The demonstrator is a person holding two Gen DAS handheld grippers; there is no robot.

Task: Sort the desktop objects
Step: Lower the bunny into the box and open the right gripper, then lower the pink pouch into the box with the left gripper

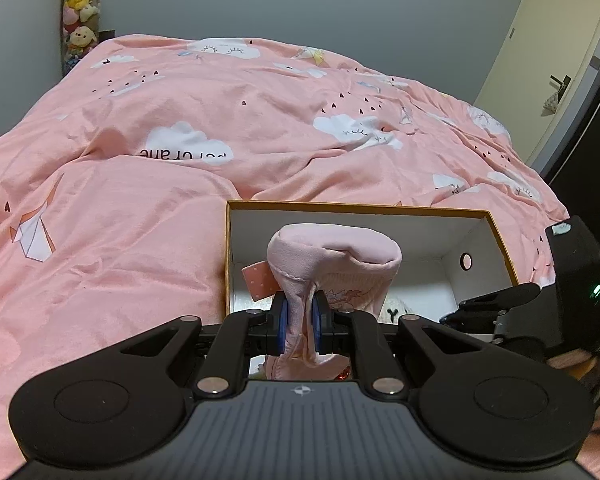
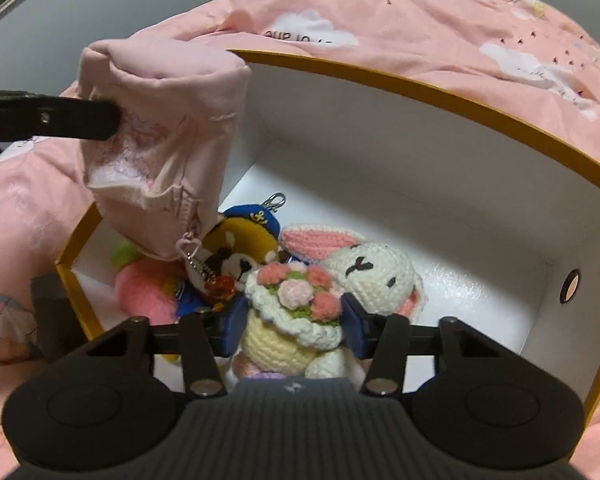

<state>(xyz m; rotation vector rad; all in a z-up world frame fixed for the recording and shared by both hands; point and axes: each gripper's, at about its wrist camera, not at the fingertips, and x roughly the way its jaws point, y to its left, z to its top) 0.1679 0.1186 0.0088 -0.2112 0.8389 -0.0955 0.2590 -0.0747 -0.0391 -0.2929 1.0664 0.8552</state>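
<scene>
The bed (image 1: 180, 120), under its pink cloud-print quilt, carries an open box (image 2: 440, 98) with a mustard rim and white inside, which seems to be the sorting bin since soft toys already lie in it. Over the box's left end the left claw (image 1: 300, 322) is clenched on a pink pouch (image 1: 332, 256), pinching it low on the body so it hangs clear of the rim for lowering in; its long axis runs roughly upright, flat base up and zipper end with the heart charm (image 2: 187, 245) pointing down toward the toys. The right claw (image 2: 290, 326) sits low inside the box with its pads touching or nearly touching either side of a crocheted rabbit (image 2: 374, 270) holding a bouquet (whether gripping or letting go I cannot tell). The rabbit stands upright, facing that camera, beside a capped dog toy (image 2: 240, 248).
</scene>
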